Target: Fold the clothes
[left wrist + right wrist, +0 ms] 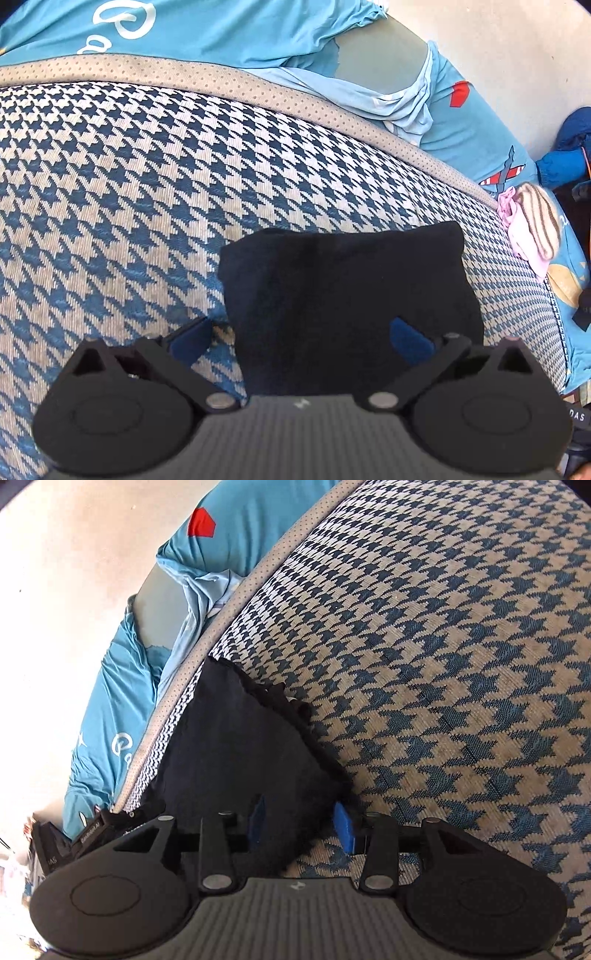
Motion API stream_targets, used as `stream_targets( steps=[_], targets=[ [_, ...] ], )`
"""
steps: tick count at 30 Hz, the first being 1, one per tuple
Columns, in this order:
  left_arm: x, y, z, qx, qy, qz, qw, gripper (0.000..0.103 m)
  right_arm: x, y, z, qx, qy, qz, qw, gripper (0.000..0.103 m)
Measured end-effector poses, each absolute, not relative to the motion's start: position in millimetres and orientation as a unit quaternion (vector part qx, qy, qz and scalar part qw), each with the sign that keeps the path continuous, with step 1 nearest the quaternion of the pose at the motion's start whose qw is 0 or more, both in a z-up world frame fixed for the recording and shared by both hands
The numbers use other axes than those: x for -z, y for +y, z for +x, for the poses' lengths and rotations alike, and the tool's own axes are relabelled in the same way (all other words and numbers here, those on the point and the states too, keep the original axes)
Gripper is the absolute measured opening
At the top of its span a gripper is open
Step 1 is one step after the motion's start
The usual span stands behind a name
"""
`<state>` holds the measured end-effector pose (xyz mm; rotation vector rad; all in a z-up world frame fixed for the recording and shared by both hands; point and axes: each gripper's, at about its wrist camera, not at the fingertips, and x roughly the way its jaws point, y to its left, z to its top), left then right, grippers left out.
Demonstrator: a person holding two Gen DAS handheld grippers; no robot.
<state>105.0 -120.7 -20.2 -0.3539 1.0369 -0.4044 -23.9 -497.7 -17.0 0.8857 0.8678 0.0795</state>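
On the houndstooth blanket the folded black garment lies between both grippers, left gripper jaws wide apart, right gripper jaws partly apart astride its corner, unclamped, so any snag could undo the fold.

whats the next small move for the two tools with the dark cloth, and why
Probably lift both tools clear. The dark cloth already lies as a compact folded square on the houndstooth cover. The left tool stands wide open around its near edge, and the right tool is open at a corner.
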Motion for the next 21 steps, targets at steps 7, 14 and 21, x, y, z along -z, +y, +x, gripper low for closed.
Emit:
stream_targets(
  steps=[7,14,21],
  targets=[
    [20,-126,108,0.218,0.485,-0.169,0.830,0.103,22,-499,-20,-0.035,0.389,0.435,0.811,0.040],
    [19,-137,107,0.228,0.481,-0.150,0.833,0.103,20,-488,-11,-0.036,0.375,0.408,0.832,0.041],
    [19,-150,102,0.225,0.471,-0.112,0.845,0.102,19,-481,-4,-0.039,0.364,0.402,0.840,0.043]
  ],
)
